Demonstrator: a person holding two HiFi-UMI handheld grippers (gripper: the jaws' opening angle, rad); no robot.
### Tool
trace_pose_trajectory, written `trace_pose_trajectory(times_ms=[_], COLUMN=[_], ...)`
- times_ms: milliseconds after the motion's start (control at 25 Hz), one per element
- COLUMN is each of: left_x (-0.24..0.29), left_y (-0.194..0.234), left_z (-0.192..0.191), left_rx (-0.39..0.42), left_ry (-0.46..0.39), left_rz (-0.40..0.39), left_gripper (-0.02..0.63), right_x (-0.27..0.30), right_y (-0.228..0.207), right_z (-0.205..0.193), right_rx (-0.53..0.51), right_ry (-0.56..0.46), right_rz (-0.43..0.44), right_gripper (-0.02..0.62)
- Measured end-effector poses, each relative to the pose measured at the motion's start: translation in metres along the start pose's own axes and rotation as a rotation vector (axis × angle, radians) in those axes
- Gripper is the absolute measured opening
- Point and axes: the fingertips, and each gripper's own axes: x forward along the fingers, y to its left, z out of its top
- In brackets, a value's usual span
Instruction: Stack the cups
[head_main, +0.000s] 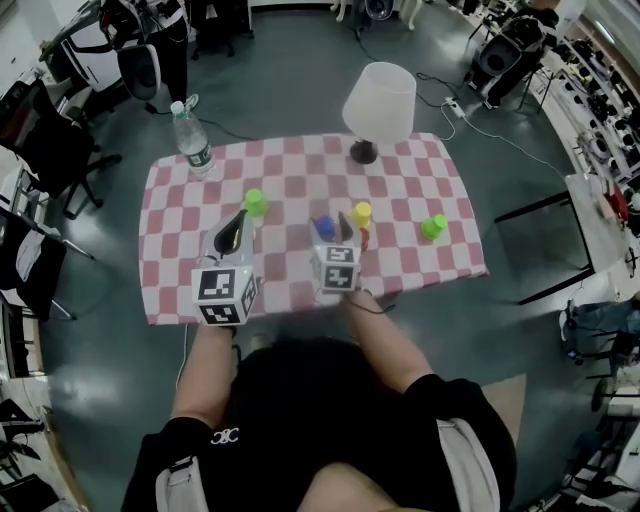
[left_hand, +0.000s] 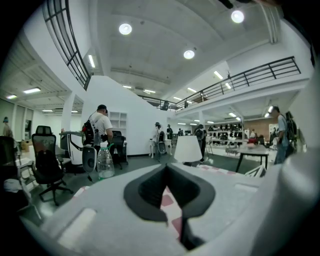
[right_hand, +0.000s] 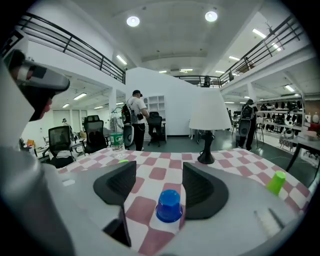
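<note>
On the red-and-white checked table (head_main: 440, 170) a small blue cup (right_hand: 169, 205) (head_main: 324, 228) stands upside down between the jaws of my right gripper (right_hand: 159, 169) (head_main: 332, 222). The jaws are open, and the cup is nearer the right pad. A yellow cup (head_main: 362, 212) stands just right of that gripper, with a bit of red (head_main: 365, 240) below it. One green cup (head_main: 255, 202) stands ahead of my left gripper (head_main: 240, 217) (left_hand: 166, 166), whose jaws meet at the tips with nothing in them. A second green cup (head_main: 434, 226) (right_hand: 276, 182) sits far right.
A water bottle (head_main: 193, 140) (left_hand: 105, 162) stands at the table's far left corner. A white-shaded lamp (head_main: 378, 105) (right_hand: 207, 117) stands at the far middle. Office chairs, desks and people are on the floor around the table.
</note>
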Motion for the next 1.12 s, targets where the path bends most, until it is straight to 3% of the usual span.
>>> trace_pose_trajectory(times_ms=[400, 1120], left_x=[-0.010, -0.020], left_y=[0.008, 0.020], left_z=[-0.011, -0.025], left_rx=[0.006, 0.025], left_ry=[0.031, 0.092], left_rz=[0.036, 0.068], left_gripper=[-0.002, -0.002], right_x=[0.023, 0.053], right_y=[-0.014, -0.027], right_z=[-0.067, -0.111], right_rx=[0.065, 0.062], right_ry=[0.162, 0.329], right_rz=[-0.033, -0.079], right_gripper=[0.276, 0.266])
